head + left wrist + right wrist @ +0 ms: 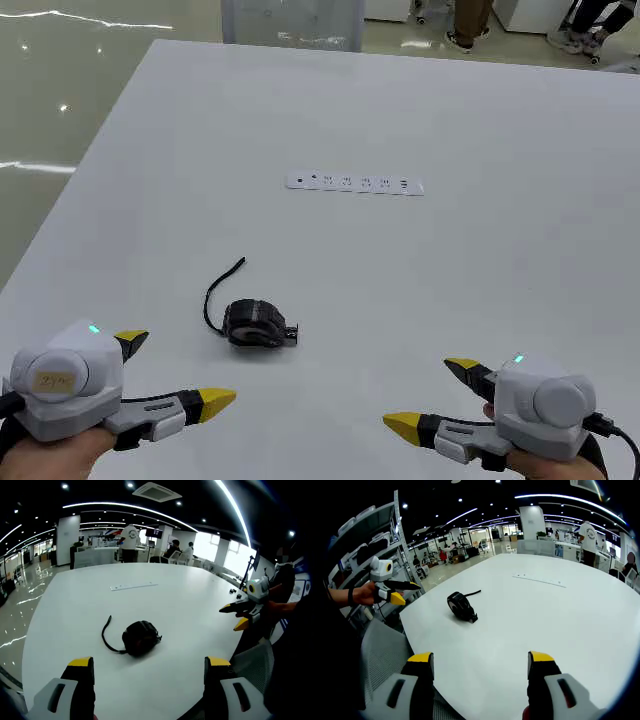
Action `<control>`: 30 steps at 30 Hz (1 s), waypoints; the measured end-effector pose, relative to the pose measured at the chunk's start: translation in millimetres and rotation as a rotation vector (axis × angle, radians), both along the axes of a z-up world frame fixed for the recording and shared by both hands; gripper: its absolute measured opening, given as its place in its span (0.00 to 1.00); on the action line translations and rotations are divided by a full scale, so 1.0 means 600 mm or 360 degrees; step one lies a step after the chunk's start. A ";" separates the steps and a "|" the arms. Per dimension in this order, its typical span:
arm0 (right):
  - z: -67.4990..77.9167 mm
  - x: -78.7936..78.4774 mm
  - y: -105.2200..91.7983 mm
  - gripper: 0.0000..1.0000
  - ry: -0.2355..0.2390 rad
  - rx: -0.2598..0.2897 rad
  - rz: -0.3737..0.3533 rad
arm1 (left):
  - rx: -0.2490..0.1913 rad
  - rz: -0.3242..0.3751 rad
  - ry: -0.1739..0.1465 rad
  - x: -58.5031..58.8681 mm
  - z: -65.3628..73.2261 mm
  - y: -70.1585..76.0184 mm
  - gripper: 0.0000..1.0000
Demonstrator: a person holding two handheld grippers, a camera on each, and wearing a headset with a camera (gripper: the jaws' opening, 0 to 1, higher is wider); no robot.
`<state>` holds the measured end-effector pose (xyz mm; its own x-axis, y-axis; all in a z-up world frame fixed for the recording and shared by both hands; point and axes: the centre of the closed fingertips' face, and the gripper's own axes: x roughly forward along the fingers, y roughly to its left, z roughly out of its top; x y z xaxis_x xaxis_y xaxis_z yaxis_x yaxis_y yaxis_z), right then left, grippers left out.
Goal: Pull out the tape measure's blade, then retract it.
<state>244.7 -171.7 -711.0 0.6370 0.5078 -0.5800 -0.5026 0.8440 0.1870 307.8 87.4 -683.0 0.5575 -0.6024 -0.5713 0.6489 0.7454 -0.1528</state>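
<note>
In the head view, the tape measure (pixel 258 323) lies on the white table (pixel 480 250), a little left of centre, with its black cord (pixel 213 292) curling away to the far left. The left claw (pixel 175 370) hovers at the near left, jaws wide apart and holding nothing; the tape measure sits just beyond it and slightly to its right. The right claw (pixel 430 395) hovers at the near right, equally wide open and empty, well apart from the tape measure. A white power strip (pixel 353 183) lies farther back.

In the left gripper view, the left claw (pixel 149 662) is spread wide over the table's near edge, with the tape measure (pixel 141 637) ahead between its yellow tips, not touching. The right claw (pixel 232 617) shows off to the right.

In the right gripper view, the right claw (pixel 480 657) gapes empty, and the tape measure (pixel 460 605) lies farther off, ahead and left. The left claw (pixel 407 592) hangs at the left.
</note>
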 end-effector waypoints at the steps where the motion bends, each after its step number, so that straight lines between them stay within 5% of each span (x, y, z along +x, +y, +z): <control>1: 0.001 0.000 0.000 0.78 -0.0002 0.0003 -0.0004 | 0.0001 0.0000 0.0001 0.000 0.000 0.001 0.88; 30: -0.005 -0.008 -0.007 0.76 0.0025 -0.0007 0.0000 | 0.0029 -0.0006 0.0013 -0.004 -0.007 0.016 0.87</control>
